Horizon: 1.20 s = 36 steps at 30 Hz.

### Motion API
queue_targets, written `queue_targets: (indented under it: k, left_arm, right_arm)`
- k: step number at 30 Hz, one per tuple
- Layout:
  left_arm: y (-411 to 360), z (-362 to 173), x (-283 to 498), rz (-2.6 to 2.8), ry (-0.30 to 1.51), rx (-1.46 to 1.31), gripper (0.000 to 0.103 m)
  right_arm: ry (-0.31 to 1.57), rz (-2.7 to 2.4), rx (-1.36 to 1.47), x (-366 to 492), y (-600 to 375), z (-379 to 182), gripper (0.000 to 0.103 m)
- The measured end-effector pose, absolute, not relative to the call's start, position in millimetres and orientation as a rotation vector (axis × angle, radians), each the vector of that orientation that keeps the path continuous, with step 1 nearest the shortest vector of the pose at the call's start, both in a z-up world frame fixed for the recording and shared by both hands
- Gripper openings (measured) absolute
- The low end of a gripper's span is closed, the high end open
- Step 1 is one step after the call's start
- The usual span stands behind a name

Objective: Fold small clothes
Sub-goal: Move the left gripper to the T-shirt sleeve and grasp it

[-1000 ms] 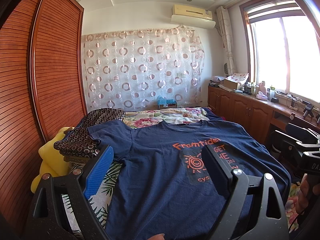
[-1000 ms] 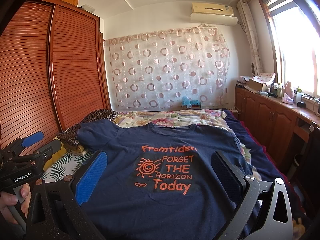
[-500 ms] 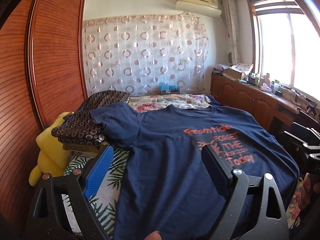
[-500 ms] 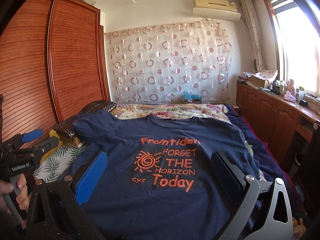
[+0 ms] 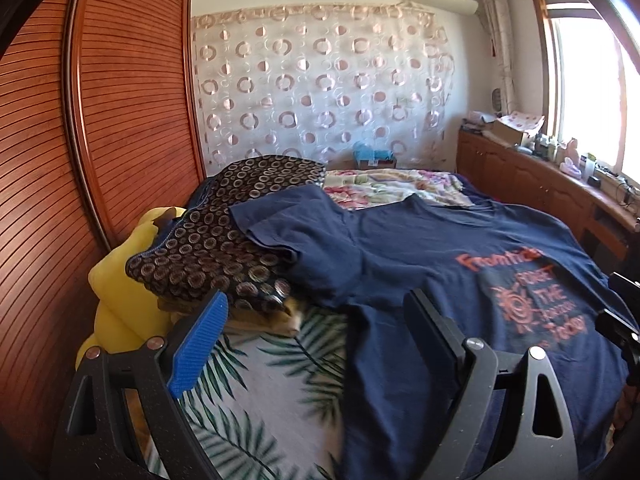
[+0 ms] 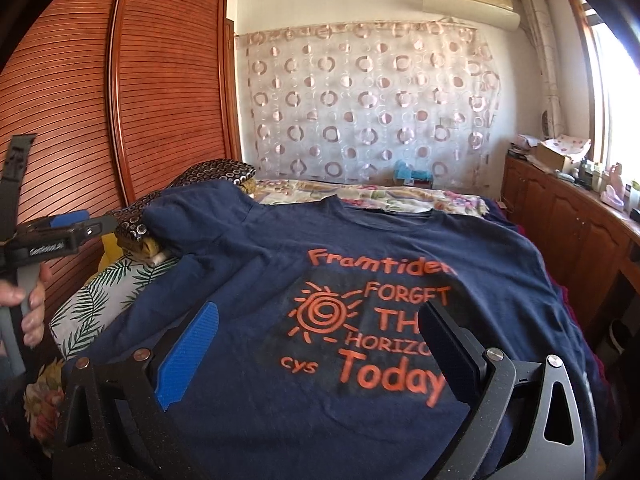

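Both grippers, left and right, hover spread apart, grasping nothing; ahead of their fingers the navy T-shirt lies flat, no fold made yet.

Slatted wooden wardrobe doors stand left, a circle-patterned curtain behind, a sunlit window above low cabinets.
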<state>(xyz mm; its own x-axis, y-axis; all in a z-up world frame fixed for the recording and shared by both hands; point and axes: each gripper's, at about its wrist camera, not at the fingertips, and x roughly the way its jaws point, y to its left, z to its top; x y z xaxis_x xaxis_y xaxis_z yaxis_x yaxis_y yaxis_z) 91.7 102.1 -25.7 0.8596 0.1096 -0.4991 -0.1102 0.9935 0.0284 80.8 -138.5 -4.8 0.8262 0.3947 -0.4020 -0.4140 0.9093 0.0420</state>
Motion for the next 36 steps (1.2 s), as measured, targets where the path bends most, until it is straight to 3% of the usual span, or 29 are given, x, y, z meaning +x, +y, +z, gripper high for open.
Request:
queue_targets:
  k: [6,15,20,22,24,32,36]
  left_arm:
    - [126,-24,132,0.123,0.594,-0.007,0.090]
    - [171,-22,184,0.111,0.704,-0.117,0.090]
    - [188,-32,208,0.062,0.795,-0.215,0.069]
    - [191,-37,217,0.040,0.844,-0.237,0.056]
    - [192,-43,226,0.022,0.905,-0.244,0.051]
    - [186,-49,244,0.041,0.987,-0.204,0.050]
    - [183,-43,247,0.019,0.981,-0.191,0.014]
  right_arm:
    - [0.463,0.500,-0.076,93,-137,-7,0.083]
    - [0.501,0.576,-0.108,114,-142,2,0.081]
    - [0.490,0.609,-0.115,112,-147,6,0.081]
    - [0.486,0.617,-0.120,115,-146,8,0.081]
    - [0.484,0.625,-0.127,117,-145,9,0.081]
    - [0.497,0.653,-0.106,133,-137,18,0.081]
    - [0.477,0.657,-0.102,126,-137,19,0.081]
